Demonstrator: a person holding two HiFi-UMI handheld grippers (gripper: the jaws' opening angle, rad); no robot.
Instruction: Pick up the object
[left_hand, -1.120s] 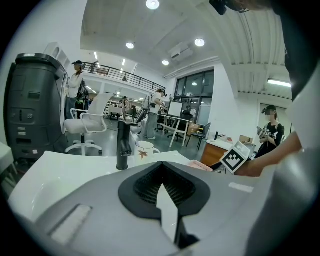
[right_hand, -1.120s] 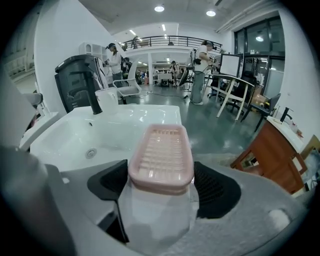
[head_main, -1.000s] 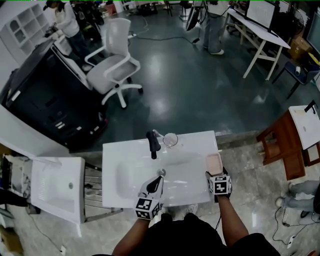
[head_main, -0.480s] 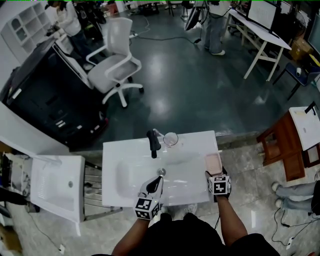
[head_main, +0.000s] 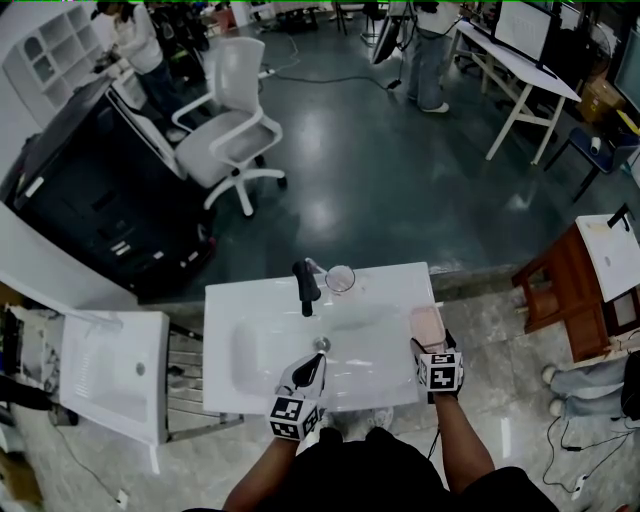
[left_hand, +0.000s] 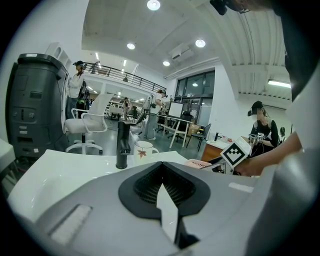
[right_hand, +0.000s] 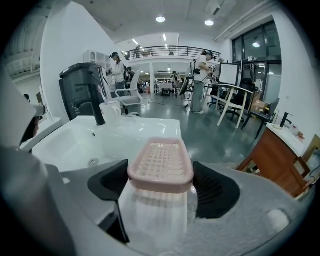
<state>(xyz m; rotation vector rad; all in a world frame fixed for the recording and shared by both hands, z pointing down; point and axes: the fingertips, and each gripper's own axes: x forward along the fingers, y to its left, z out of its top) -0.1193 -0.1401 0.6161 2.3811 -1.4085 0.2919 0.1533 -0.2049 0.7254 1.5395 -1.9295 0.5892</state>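
**Pink soap dish gripped at the washbasin's edge**

Pink and slotted, the soap dish (right_hand: 160, 160) rests on the right rim of a white washbasin (head_main: 230, 300). The right gripper (right_hand: 160, 175) has its black fingers (right_hand: 215, 190) pressed against the dish's two long sides, catching only its near end. The left gripper (left_hand: 162, 187) hovers over the bowl with its fingers together, holding nothing.

Because the hold is so near one end, the dish would likely tip or slip out when raised. It sits close to the rim, so it might fall to the floor.

No brand or wording can be read. A cup (head_main: 341, 279) beside the black tap (head_main: 305, 285) carries a red leaf motif.
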